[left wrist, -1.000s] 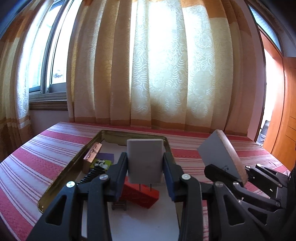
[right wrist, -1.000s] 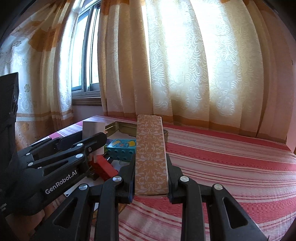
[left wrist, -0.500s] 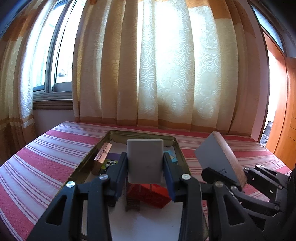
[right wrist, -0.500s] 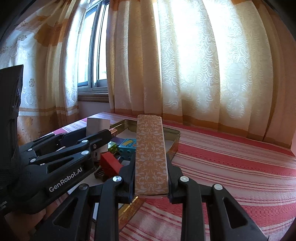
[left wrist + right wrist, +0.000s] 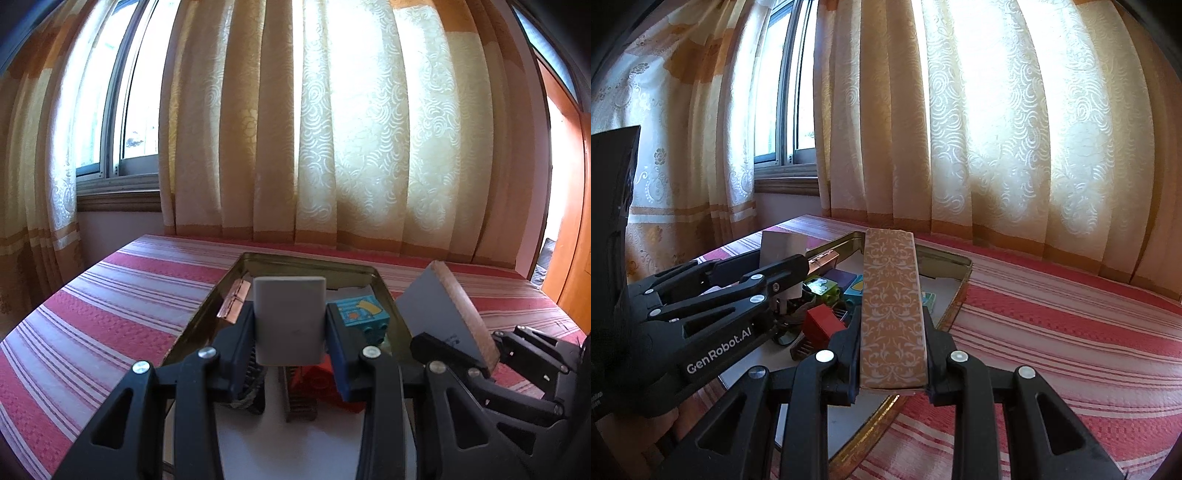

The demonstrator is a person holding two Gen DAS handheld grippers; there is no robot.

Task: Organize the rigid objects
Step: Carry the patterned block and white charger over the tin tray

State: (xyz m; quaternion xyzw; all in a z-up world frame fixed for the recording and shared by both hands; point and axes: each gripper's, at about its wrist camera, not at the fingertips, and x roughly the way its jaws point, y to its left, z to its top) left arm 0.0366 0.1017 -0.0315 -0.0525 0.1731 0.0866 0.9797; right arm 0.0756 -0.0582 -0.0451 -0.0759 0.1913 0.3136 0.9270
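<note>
My left gripper (image 5: pixel 290 328) is shut on a flat grey block (image 5: pixel 289 317) and holds it above a gold-rimmed metal tray (image 5: pixel 314 264). My right gripper (image 5: pixel 892 332) is shut on a long box with an orange floral pattern (image 5: pixel 892 302), held over the tray's right rim (image 5: pixel 960 291). In the tray lie a red block (image 5: pixel 822 325), a blue picture block (image 5: pixel 364 315), a green brick (image 5: pixel 823 290), a purple piece (image 5: pixel 842 277) and a copper hinge (image 5: pixel 232 301). The right gripper's box also shows at the right in the left wrist view (image 5: pixel 447 317).
The tray sits on a table with a red and white striped cloth (image 5: pixel 1071 332). Yellow patterned curtains (image 5: pixel 351 129) and a window (image 5: pixel 136 110) stand behind the table. A wooden door (image 5: pixel 569 221) is at the far right.
Both grippers have moved forward and a little right over the tray with their loads. The tray's far contents, such as the blue block, have come into view.
</note>
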